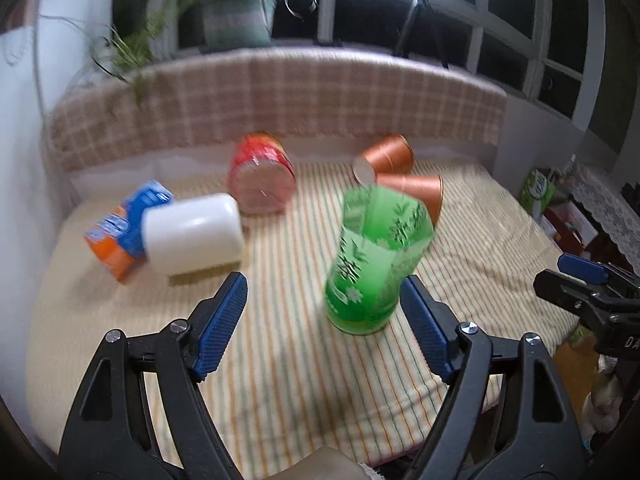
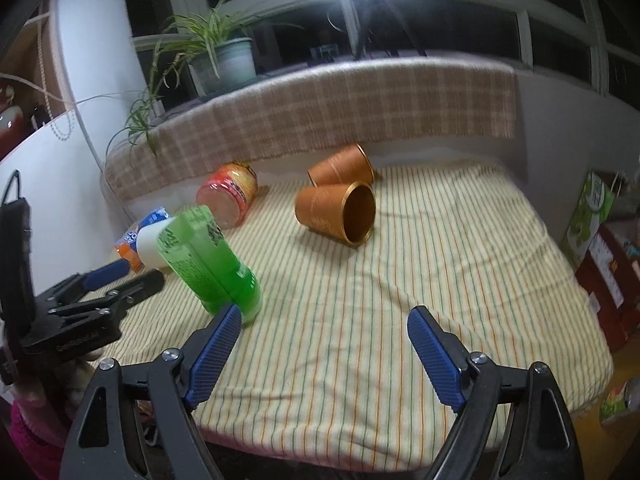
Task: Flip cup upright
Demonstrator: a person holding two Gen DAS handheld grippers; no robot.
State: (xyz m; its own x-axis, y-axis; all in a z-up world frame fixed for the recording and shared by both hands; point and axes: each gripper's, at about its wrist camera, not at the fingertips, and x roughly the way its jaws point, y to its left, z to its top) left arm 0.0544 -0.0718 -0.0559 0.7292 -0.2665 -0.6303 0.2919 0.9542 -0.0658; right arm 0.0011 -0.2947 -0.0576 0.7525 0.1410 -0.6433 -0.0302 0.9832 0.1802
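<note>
The left hand-held gripper (image 1: 324, 312) is seen spread wide apart, with nothing grasped; the green cup (image 1: 376, 260) is placed between its blue pads (image 1: 222, 320) but is not touched by them, as far as can be told through the blur. The right hand-held gripper (image 2: 324, 344) is also released, with only the striped cloth (image 2: 360, 320) seen between its fingers.

The green cup (image 2: 212, 260) is set on its base near the front edge of the bed (image 2: 460, 280), toward the left side, and is seen tilted, with its open mouth up.

Further back, near the left edge of the bed, a white cup (image 1: 192, 232) is laid on its side, and an orange and blue container (image 1: 124, 228) is pressed against it from behind. Toward the far edge, a red patterned jar (image 1: 260, 176) is laid on its side. To the right of it, two copper cups are laid down touching each other: the nearer copper cup (image 2: 340, 212) is turned with its mouth to the front right, and the farther copper cup (image 2: 340, 166) is placed just behind it.

Beyond the far edge, a checked blanket (image 2: 360, 100) is draped over the headboard, and a potted plant (image 2: 224, 60) is seen on the window sill.
</note>
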